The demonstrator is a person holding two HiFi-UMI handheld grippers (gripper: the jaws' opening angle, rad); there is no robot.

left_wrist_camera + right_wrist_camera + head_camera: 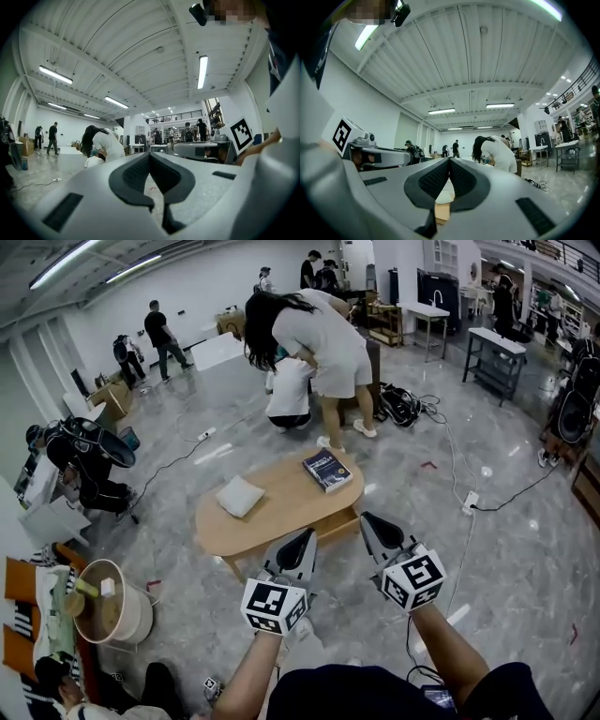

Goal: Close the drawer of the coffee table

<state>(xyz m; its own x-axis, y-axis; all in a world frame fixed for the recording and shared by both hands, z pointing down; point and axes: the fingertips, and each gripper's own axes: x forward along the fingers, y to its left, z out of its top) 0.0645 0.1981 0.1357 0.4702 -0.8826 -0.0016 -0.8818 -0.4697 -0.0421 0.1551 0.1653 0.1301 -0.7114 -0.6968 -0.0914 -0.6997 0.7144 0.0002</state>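
Left claw (pixel 307 534), right claw (pixel 367 518) closed (seemingly empty).

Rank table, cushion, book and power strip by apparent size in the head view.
1. table: by far the largest.
2 and 3. cushion and book: they look about alike, so I won't rank them.
4. power strip: smallest.
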